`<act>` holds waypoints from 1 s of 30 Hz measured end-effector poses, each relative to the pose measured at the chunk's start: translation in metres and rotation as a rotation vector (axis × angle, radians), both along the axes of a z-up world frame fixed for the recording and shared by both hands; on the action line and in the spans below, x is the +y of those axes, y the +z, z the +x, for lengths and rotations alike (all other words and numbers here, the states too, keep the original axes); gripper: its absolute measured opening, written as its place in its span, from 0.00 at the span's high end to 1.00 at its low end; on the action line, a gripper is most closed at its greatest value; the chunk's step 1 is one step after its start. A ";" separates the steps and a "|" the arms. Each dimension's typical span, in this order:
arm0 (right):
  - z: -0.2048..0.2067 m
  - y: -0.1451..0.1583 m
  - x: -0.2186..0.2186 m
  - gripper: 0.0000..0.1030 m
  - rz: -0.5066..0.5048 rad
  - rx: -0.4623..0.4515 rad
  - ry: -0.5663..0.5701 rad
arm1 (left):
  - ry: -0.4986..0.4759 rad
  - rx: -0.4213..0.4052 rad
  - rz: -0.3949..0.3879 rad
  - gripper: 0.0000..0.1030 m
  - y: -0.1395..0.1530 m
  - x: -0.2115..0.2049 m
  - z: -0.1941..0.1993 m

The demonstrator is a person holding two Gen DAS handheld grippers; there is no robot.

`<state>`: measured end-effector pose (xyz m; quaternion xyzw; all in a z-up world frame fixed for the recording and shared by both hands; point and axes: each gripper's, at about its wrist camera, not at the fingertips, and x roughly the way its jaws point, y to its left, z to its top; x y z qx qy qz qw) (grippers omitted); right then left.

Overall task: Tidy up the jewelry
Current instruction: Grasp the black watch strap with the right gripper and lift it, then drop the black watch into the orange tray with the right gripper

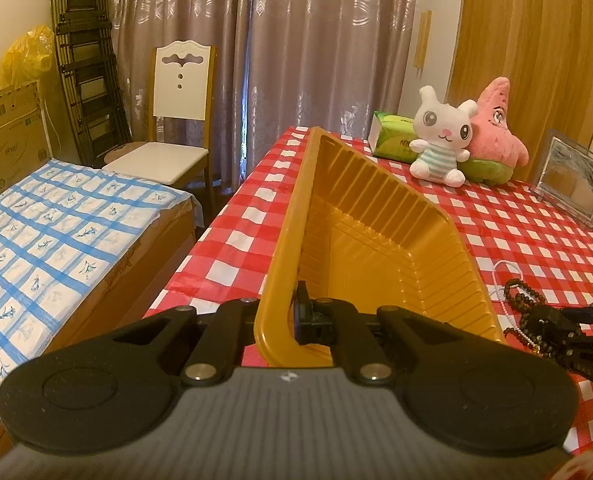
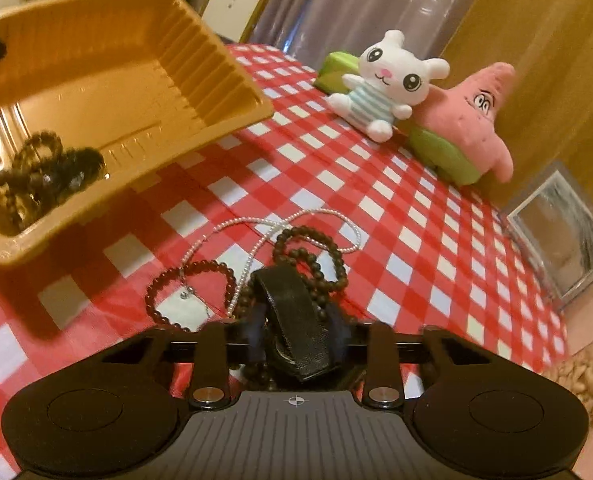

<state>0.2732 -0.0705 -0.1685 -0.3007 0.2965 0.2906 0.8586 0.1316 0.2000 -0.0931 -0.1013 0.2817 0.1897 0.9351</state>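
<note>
My left gripper [image 1: 286, 320] is shut on the near rim of a yellow plastic tray [image 1: 376, 236] and holds it tilted above the red checked table. In the right wrist view the tray [image 2: 108, 80] hangs at upper left with dark bead bracelets [image 2: 44, 172] lying in its lower corner. My right gripper [image 2: 292, 316] is shut on a dark bead bracelet [image 2: 316, 260] at the pile of jewelry on the table. A white pearl necklace [image 2: 256, 224] and a dark red bead bracelet [image 2: 188, 280] lie there too. The right gripper also shows in the left wrist view [image 1: 552, 324].
A white bunny plush [image 2: 384, 80], a pink star plush [image 2: 468, 120] and a green tissue pack [image 1: 392, 136] stand at the table's far side. A framed picture [image 2: 564, 236] leans at the right. A chair [image 1: 176, 120] and a blue-checked surface [image 1: 48, 232] are left of the table.
</note>
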 end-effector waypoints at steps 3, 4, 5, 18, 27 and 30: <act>0.000 0.005 -0.004 0.80 0.033 0.004 -0.023 | -0.003 -0.002 0.001 0.95 0.001 -0.001 0.000; 0.001 0.008 -0.006 0.80 0.054 0.016 -0.037 | -0.004 -0.002 0.001 0.95 0.002 -0.001 0.000; 0.002 0.011 -0.009 0.81 0.080 0.033 -0.060 | -0.005 -0.002 0.001 0.95 0.002 -0.001 0.000; 0.032 0.058 -0.062 0.81 0.678 0.465 -0.541 | -0.022 0.004 -0.005 0.95 0.001 0.003 0.001; 0.022 0.077 -0.045 0.81 0.979 0.743 -0.587 | -0.037 0.005 -0.009 0.95 0.000 0.005 0.003; 0.018 0.075 -0.026 0.81 1.006 0.818 -0.559 | -0.044 0.007 -0.011 0.95 0.000 0.006 0.003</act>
